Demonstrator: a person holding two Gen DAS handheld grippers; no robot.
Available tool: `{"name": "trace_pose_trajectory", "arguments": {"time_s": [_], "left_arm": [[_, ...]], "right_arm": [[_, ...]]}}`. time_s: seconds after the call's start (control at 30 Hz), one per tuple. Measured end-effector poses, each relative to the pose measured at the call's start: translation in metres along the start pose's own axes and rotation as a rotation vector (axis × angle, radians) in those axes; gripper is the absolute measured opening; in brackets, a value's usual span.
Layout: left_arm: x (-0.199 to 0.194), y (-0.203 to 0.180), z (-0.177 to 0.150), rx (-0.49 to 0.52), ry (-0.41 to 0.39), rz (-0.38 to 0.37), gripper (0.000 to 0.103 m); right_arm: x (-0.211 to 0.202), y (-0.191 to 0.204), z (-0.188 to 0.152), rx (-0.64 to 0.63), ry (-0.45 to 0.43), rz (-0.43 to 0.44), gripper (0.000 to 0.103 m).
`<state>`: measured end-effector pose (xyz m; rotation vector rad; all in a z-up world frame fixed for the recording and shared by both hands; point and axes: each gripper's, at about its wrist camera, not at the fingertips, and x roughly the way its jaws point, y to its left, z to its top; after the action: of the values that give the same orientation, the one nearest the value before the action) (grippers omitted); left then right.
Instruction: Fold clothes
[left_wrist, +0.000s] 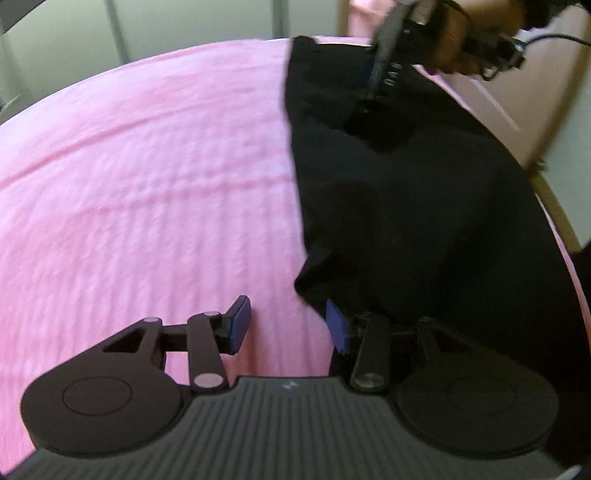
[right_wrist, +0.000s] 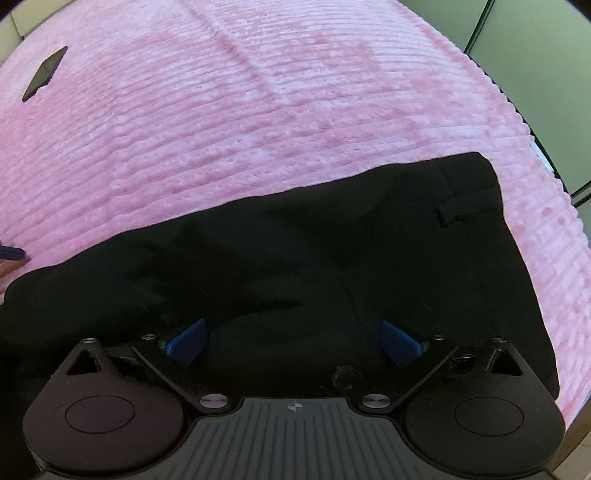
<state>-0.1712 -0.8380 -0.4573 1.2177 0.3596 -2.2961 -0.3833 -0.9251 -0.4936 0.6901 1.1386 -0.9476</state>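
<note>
1. The left gripper (left_wrist: 290, 325) stood partly open over the ribbed pink blanket (left_wrist: 147, 184), holding nothing; its right pad just met the near edge of the black garment (left_wrist: 406, 221)
2. The garment lay flat along the blanket's right side
3. The right gripper (right_wrist: 293, 341) hung spread wide above the black cloth, its blue pads (right_wrist: 186, 341) gripping nothing

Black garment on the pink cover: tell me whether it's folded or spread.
Folded, it seems: the black garment lies as a narrow flat strip on the pink cover, its belt-loop end showing. Layers underneath: cannot tell.
</note>
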Motion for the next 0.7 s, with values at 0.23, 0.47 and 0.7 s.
{"name": "trace_pose_trajectory", "arguments": {"time_s": [0.23, 0.47, 0.7], "left_arm": [[0.013, 0.006, 0.023, 0.029, -0.064, -0.115, 0.039], [-0.004, 0.038, 0.010, -0.220, -0.110, 0.070, 0.007], [-0.022, 0.047, -0.009, -0.335, -0.083, 0.155, 0.000]], "right_arm": [[0.001, 0.000, -0.002, 0.010, -0.008, -0.020, 0.101], [0.001, -0.002, -0.002, 0.018, -0.004, -0.020, 0.102], [0.002, -0.002, -0.001, 0.027, 0.001, -0.031, 0.103]]}}
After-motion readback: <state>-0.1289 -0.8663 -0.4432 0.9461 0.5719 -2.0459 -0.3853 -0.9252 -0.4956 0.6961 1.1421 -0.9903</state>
